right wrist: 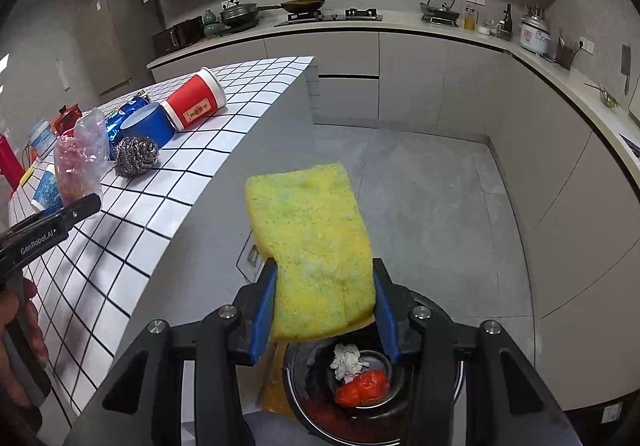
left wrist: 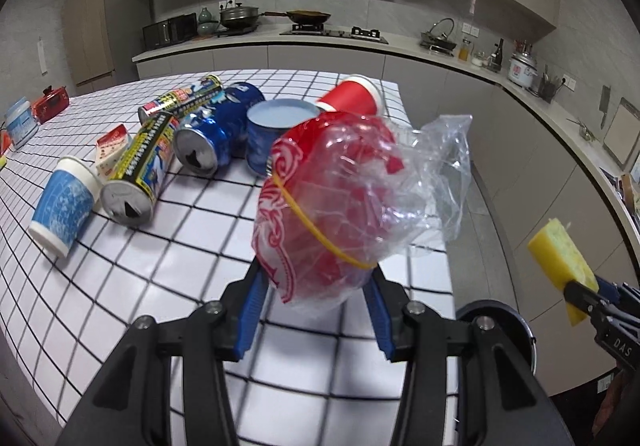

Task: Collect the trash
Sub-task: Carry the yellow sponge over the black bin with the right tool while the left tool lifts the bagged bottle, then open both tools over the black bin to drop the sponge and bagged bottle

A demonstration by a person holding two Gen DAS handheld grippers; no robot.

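The right gripper (right wrist: 324,310) squeezes a yellow sponge (right wrist: 312,246) right above the trash bin (right wrist: 356,402), probably to drop it in. The left gripper (left wrist: 316,286) pinches a red bag (left wrist: 320,205) over the table (left wrist: 120,286). Farther back, cans (left wrist: 208,137) and cups (left wrist: 64,201) wait.

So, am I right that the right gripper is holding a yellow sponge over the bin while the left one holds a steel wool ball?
Not quite. The right gripper does hold the yellow sponge over the bin, but the left gripper holds a red cup wrapped in clear plastic, as the left wrist view shows. The steel wool ball lies on the table.
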